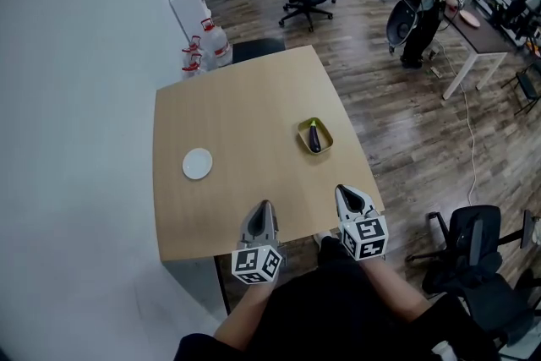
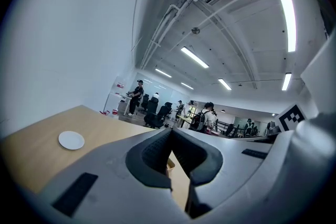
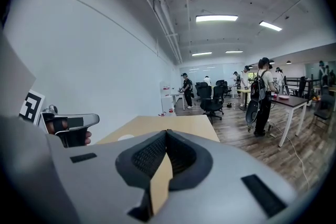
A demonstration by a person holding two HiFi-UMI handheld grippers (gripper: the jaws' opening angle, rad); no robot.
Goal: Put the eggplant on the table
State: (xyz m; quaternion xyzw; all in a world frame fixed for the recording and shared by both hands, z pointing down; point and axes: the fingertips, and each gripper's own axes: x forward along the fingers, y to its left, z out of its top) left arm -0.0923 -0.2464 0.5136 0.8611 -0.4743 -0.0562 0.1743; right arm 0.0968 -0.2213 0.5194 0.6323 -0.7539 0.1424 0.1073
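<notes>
**Ahead of the right gripper: eggplant in its dish, lengthwise to the reach**

At the near table edge, the right gripper point(image 1: 341, 189) sits w/ jaws together, tips touching, nothing btw them. The left gripper point(image 1: 264, 203) is the same: closed tip to tip and empty, just beside the right one and a bit nearer the person.

Out from there, the slim dark purple eggplant point(image 1: 314, 137) lies ahead of the right gripper and slightly to its left, near. From the left gripper it's ahead and well off to the right, i.e. farther, so right is the nearer one.

Its long axis runs approx. away from the person, only slightly skewed, paler stem end at the far side. It rests inside a small yellow-green square dish point(image 1: 301, 127), not on the light wooden table point(image 1: 237, 97) itself. The dish stands toward the table's right edge.

Judgement: the reach is short and nearly straight fwd for the right gripper. The jaws would need to part, then close across the narrow width, i.e. side to side, w/ the dish rim close on both flanks.

Table wood shows left of the dish. A flat round white plate point(image 1: 197, 163) sits well apart, on the left gripper's side.
</notes>
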